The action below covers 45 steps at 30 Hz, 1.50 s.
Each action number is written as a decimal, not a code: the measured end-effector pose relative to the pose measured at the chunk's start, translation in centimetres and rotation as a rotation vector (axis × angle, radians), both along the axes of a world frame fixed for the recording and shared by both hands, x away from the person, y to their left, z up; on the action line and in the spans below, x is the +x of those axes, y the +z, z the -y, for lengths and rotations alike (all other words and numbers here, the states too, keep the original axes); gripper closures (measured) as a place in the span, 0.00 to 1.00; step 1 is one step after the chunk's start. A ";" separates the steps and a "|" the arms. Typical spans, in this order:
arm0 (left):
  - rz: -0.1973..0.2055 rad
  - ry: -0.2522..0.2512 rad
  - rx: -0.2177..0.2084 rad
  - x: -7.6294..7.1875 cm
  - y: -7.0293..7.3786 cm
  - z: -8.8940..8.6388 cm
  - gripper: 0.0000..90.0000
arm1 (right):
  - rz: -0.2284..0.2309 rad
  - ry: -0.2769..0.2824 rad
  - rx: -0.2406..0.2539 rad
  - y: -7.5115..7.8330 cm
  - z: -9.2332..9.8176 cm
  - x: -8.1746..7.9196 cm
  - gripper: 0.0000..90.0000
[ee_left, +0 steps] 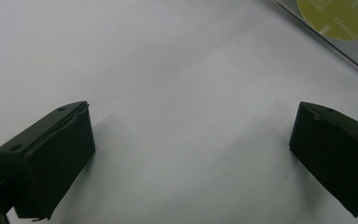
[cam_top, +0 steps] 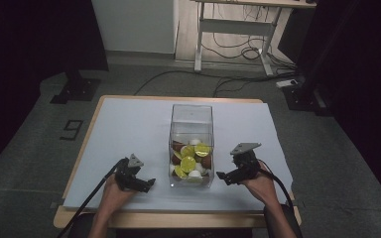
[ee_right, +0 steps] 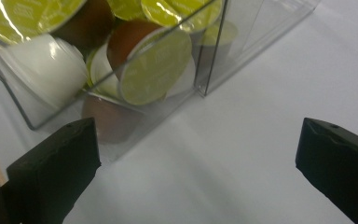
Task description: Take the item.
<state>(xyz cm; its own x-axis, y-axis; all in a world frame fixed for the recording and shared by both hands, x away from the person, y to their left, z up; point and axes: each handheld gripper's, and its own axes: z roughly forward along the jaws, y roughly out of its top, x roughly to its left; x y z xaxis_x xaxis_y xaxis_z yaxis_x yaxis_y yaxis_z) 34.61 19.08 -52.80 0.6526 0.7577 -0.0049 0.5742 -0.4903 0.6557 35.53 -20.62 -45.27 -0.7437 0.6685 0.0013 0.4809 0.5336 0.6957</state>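
A clear plastic box point(cam_top: 191, 119) stands upright at the middle of the white table point(cam_top: 129, 134). Its lower part holds several coffee capsules point(cam_top: 188, 163) with lime-green foil lids and brown or white cups. My left gripper point(cam_top: 146, 184) rests near the front edge, left of the box, jaws wide apart over bare white surface point(ee_left: 191, 140). My right gripper point(cam_top: 222, 176) sits right of the box, open, pointing at the box's lower corner point(ee_right: 200, 93). A brown capsule with a green lid point(ee_right: 154, 65) presses against the wall. A green lid point(ee_left: 340, 16) shows behind the box wall in the left gripper view.
A person's hands hold both grippers from the front edge, with black cables trailing off. Beyond the table lie grey floor, a desk frame point(cam_top: 233, 29) with loose cables, and dark stand bases point(cam_top: 77, 89).
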 end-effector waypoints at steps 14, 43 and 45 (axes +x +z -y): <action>0.001 0.001 0.000 0.0 0.0 0.0 0.00 | 0.001 0.044 0.045 2.4 -1.9 0.0 0.00; -0.001 -0.001 0.000 0.0 0.0 0.0 0.00 | -0.007 0.183 -0.004 2.9 -7.4 0.8 0.12; -0.001 -0.001 0.000 0.0 0.0 0.0 0.00 | -0.016 0.188 -0.007 2.9 -7.8 0.9 0.12</action>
